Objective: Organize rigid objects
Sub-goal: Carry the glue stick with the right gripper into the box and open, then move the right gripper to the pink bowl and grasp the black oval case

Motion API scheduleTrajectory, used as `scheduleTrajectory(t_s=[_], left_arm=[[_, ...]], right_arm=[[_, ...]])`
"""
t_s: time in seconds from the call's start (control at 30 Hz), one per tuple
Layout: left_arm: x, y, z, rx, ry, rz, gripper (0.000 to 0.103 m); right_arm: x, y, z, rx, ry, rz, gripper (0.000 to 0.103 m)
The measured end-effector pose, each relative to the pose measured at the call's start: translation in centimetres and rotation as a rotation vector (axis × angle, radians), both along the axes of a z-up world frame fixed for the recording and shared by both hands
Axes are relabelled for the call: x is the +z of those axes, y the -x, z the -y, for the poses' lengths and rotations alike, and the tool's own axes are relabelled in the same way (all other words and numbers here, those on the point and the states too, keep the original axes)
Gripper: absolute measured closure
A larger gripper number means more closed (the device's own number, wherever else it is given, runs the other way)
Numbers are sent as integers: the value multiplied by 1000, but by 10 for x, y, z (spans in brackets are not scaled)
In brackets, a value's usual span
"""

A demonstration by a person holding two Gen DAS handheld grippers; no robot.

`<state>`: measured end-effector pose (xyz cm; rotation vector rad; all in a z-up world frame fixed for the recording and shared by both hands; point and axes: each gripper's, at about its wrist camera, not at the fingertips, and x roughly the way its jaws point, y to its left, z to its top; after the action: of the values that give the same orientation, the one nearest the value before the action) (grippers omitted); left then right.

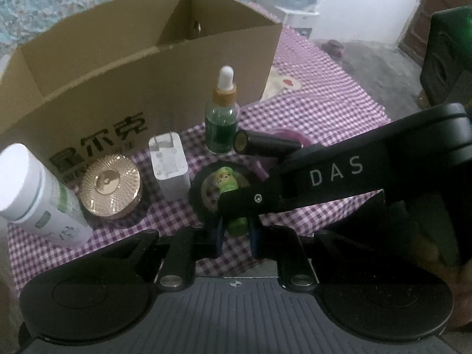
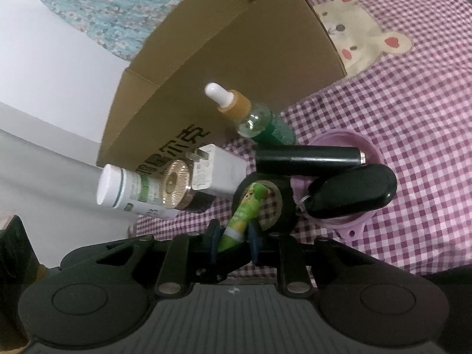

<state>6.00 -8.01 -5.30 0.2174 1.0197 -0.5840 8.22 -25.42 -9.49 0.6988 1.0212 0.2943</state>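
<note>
Fingers of the right gripper (image 2: pixel 233 240) close on the green tube (image 2: pixel 243 214), apparently gripping its lower end; its long axis tilts up toward the cardboard box (image 2: pixel 236 59). Left gripper (image 1: pixel 234 237) sits just beneath, seemingly empty.

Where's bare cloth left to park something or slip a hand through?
Free: purple checked cloth right of the brown cardboard box, around the bear patch; also the near strip in front of the gold-lidded jar. Crowded: box front, from white tube to green dropper bottle and black tape roll.
</note>
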Motion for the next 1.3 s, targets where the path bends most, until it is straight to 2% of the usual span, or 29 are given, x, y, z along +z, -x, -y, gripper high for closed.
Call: scheduleTrajectory(t_s=[0.23,0.43,0.57,0.7,0.8,0.87,0.97,1.1,1.2,1.3], left_arm=[[40,24,-10,17,38,91,87],[95,28,-24,84,76,245,87],[122,8,-37,160,90,325,87],[128,-27,-56,254,99,340,87],[116,-56,-68,323,86,300,87],[104,-76,-75,369,75,252,87],[87,-96,-81,416,44,203,87],[77,-103,-92,450,12,170,86],[83,-95,-97,456,25,187,85],[93,-89,-102,464,59,201,83]], right_arm=[[39,20,-7,11,27,86,81],[98,32,-25,46,84,270,81],[133,10,-42,87,91,388,81],[155,-32,-65,139,114,456,81],[153,-70,-81,170,117,435,80],[145,-96,-89,187,107,390,80],[122,-137,-96,204,49,284,81],[85,-175,-95,195,-59,157,80],[73,-182,-86,158,-93,122,79],[76,-175,-70,125,-117,141,79]])
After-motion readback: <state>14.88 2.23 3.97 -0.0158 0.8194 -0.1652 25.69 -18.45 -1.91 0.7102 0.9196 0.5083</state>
